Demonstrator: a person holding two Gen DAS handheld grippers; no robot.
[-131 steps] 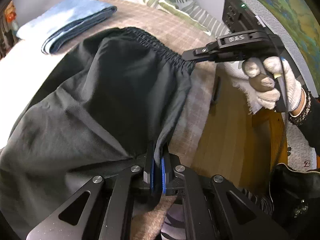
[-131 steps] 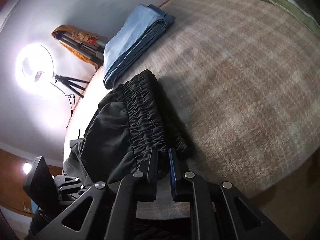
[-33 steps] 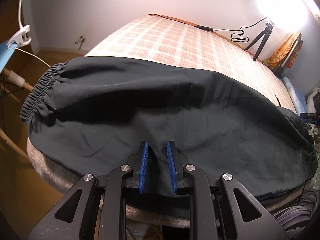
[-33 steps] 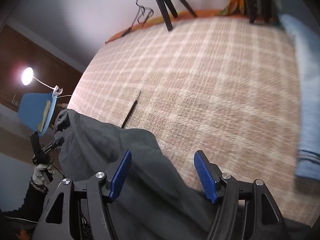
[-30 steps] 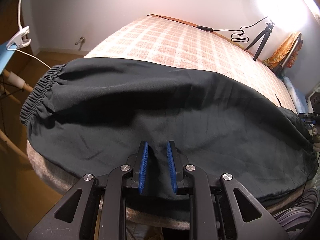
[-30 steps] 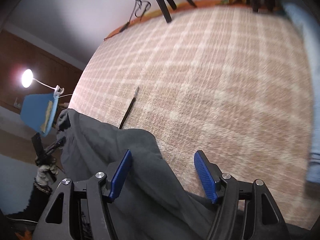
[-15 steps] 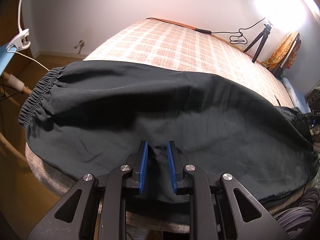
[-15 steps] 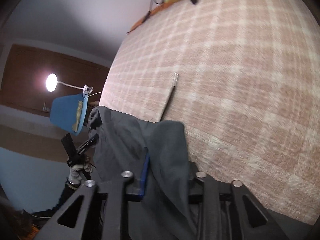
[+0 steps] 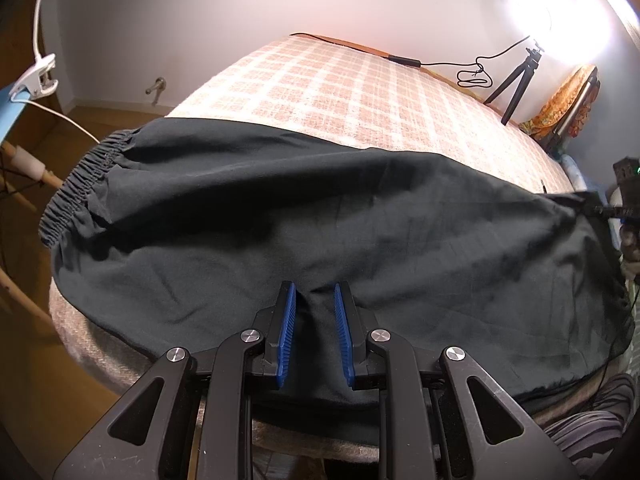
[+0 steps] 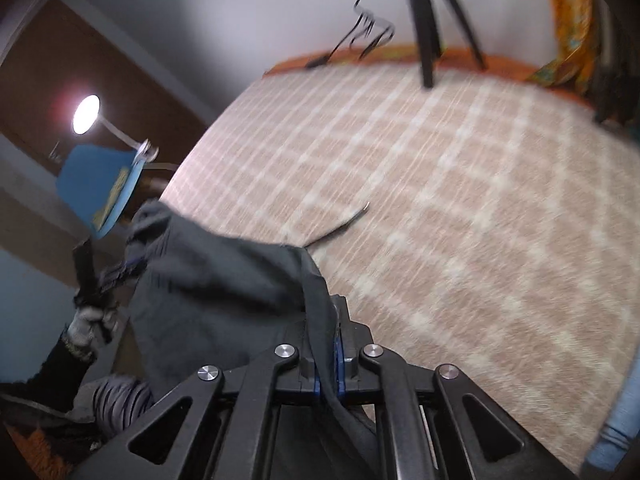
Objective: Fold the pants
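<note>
While the dark charcoal elastic-waisted pants [image 9: 320,220] lie spread across the near edge of the pink-and-cream checked bed blanket [image 9: 340,80], the left gripper [image 9: 315,316] stands slightly parted with a fold of their fabric between its blue pads. The right gripper [image 10: 326,354] is closing, its pads pinching the lifted far end of the pants.

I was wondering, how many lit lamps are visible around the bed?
2: a ring light on the tripod beyond the bed's far side, and a clip-on lamp above the blue chair. Others may be hidden.
</note>
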